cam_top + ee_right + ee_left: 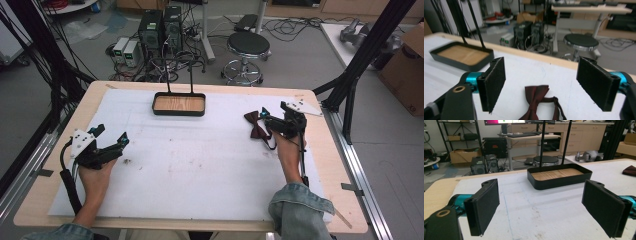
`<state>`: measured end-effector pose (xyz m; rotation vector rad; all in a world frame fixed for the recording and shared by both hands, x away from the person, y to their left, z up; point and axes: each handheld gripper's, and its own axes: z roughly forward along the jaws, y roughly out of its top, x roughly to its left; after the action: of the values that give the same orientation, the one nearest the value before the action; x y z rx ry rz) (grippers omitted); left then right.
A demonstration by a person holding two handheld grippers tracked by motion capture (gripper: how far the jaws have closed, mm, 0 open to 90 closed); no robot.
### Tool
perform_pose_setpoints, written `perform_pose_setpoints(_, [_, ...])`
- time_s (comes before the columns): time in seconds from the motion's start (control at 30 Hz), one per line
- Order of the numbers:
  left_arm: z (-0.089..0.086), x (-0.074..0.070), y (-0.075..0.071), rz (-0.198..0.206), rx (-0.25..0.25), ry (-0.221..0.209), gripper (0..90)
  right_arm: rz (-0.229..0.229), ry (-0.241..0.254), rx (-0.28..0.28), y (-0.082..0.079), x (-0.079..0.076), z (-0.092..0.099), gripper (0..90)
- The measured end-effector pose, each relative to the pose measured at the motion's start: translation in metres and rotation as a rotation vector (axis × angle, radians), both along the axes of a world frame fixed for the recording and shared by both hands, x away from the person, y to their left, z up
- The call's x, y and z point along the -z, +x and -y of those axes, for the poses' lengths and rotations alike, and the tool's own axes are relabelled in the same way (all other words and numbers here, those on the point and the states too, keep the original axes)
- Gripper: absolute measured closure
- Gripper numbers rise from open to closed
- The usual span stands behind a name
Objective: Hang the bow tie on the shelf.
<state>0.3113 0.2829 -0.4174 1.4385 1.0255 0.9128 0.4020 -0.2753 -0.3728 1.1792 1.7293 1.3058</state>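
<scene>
Bow tie [536, 100] — dark red, with a black strap trailing off one side — lies flat on the white pad covering the counter [200, 165], toward its right side and well apart from the black tray [179, 104] at the far middle. It is the thing the right hand-held gripper [266, 116] is going for: seen from the right gripper view, the tie sits on the pad between and just ahead of the two black padded jaws, which stand wide with clear space on both sides of the fabric. Nothing is pressed yet; the pads touch neither wing nor knot. From above, the tips reach just to the tie's right edge, so the hand seems lined up to straddle the knot, the narrowest and firmest part to pinch.

The left hand-held gripper [111, 136] rests low at the left side of the pad, jaws spread wide and holding nothing, with bare pad between them and the tray beyond. It looks parked out of the way.

The tray, shallow with a wooden floor and two thin upright rods at its back, is empty — a likely place for the tie to end up, judging by the layout.
</scene>
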Motion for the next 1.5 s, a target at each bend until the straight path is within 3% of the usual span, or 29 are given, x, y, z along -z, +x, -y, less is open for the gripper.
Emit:
perform_pose_setpoints(0.37, [-0.002,0.001,0.0,-0.002,0.001,-0.004,14.7,-0.179,-0.059,-0.02,0.049,0.038,-0.016,37.4])
perform_pose_setpoints(0.73, [-0.002,0.0,0.0,0.0,0.008,-0.01,14.7,-0.302,-0.111,-0.023,0.059,0.06,-0.023,53.6])
perform_pose_setpoints(1.13, [-0.003,0.0,0.0,-0.001,0.004,-0.01,14.7,-0.392,-0.118,-0.037,0.063,0.071,-0.022,65.3])
perform_pose_setpoints(1.23, [-0.003,0.0,0.0,-0.001,0.005,-0.009,14.7,-0.402,-0.1,-0.041,0.063,0.071,-0.021,73.0])
perform_pose_setpoints(1.5, [-0.003,0.0,0.0,-0.002,0.004,-0.011,14.7,-0.395,-0.066,-0.038,0.06,0.063,-0.02,77.0])
